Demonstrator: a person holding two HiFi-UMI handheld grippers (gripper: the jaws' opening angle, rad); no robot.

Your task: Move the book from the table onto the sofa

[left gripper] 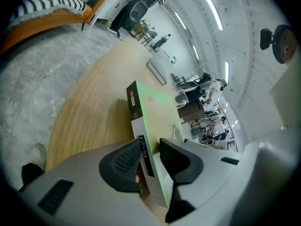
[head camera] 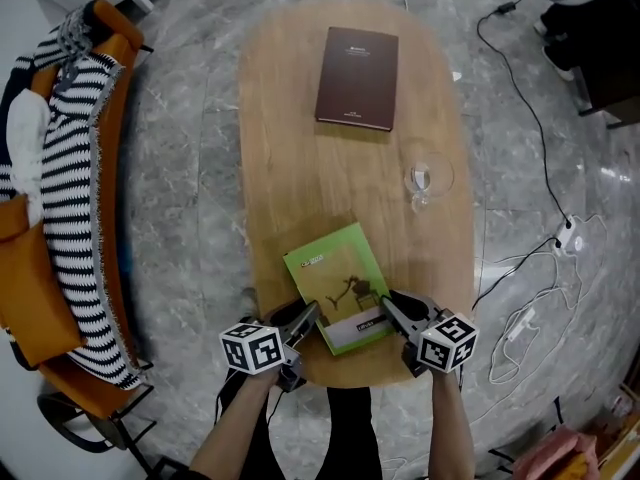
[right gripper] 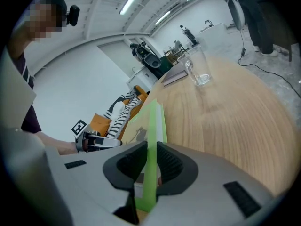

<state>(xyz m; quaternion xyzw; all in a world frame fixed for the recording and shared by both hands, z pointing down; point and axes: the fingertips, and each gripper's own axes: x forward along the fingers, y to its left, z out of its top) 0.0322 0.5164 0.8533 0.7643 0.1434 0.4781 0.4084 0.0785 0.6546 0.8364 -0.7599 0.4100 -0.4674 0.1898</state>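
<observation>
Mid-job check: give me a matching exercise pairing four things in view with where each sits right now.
1 green book
2 brown book
3 glass
4 striped throw

a far end of the table
b on the orange sofa
c near table edge, clamped by left gripper and right gripper
d right side of table, midway

Pairs: 1-c, 2-a, 3-d, 4-b

The left tongs (head camera: 308,315) and right tongs (head camera: 390,306) are covering the 2 near corners of the green book (head camera: 335,278), so I'm seeing its near edge only between them. The sofa (head camera: 60,218) is running off the head view's left edge, and the person's arms are being cut off at the bottom. The brown book (head camera: 357,68) is showing lettering too small to read.
</observation>
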